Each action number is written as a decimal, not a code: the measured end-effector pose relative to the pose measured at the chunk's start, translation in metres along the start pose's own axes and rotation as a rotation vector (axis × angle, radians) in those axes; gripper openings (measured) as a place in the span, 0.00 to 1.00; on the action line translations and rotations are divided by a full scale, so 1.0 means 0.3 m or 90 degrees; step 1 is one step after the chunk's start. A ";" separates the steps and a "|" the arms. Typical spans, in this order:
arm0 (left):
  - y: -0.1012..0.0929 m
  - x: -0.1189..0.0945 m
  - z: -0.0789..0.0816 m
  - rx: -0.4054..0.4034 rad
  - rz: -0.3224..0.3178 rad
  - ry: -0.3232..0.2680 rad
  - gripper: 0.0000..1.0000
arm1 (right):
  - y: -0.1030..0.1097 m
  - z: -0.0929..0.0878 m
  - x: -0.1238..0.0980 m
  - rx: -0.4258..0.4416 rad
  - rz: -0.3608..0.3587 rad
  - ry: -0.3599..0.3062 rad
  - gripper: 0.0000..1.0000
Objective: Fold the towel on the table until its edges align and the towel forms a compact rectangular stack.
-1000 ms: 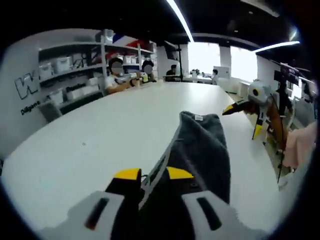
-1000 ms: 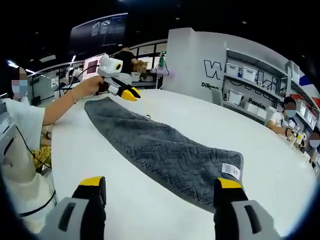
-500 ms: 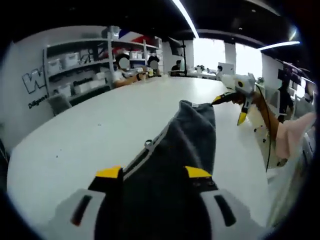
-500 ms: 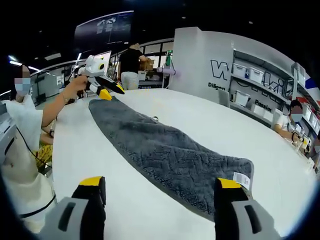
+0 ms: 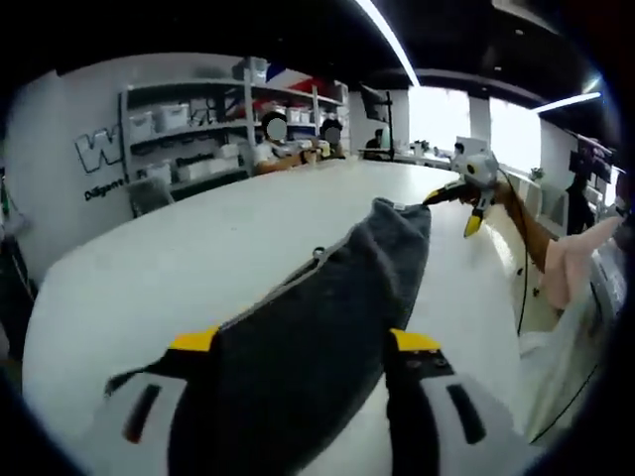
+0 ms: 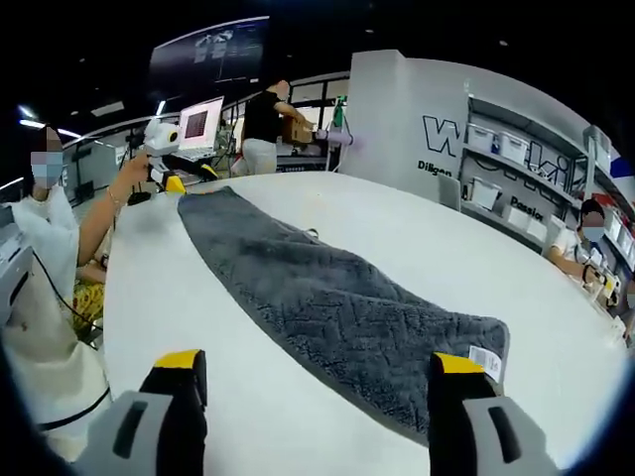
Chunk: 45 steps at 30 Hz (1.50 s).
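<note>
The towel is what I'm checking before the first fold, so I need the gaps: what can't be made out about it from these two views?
- Left gripper view: the towel runs out of the bottom edge between the left gripper jaws, so its near end is cut off.
- Right gripper view: the white label is too small to read.
- Right gripper view: the towel's near right corner sits behind the right gripper jaw.

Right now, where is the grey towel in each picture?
Left gripper view: the grey towel runs from between the jaws at the bottom up toward the middle, ending near the other gripper.
Right gripper view: the towel lies flat on the white table, stretching from lower right to upper left.
Shared landmark: the wall shelves with white bins.
</note>
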<state>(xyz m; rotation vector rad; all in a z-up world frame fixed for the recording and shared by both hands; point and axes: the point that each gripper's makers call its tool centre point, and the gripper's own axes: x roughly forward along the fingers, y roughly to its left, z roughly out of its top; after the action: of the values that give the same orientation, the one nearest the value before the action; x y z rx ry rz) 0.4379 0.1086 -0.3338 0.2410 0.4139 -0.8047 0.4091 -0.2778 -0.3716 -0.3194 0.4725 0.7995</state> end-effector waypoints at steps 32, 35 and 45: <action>0.042 -0.282 -0.384 -0.107 0.100 0.075 0.99 | 0.100 0.229 0.167 -0.047 0.066 -0.027 0.96; 0.041 -0.303 -0.383 -0.113 0.105 0.063 0.99 | 0.106 0.283 0.214 -0.046 0.074 -0.043 0.87; 0.056 -0.368 -0.370 -0.127 0.132 0.032 0.98 | 0.120 0.443 0.430 -0.113 0.116 -0.070 0.54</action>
<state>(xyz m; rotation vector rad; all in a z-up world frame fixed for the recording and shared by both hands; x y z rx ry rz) 0.3523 0.2315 -0.3829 0.1165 0.5047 -0.5511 0.4973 -0.1166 -0.3288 -0.3982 0.3307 1.0343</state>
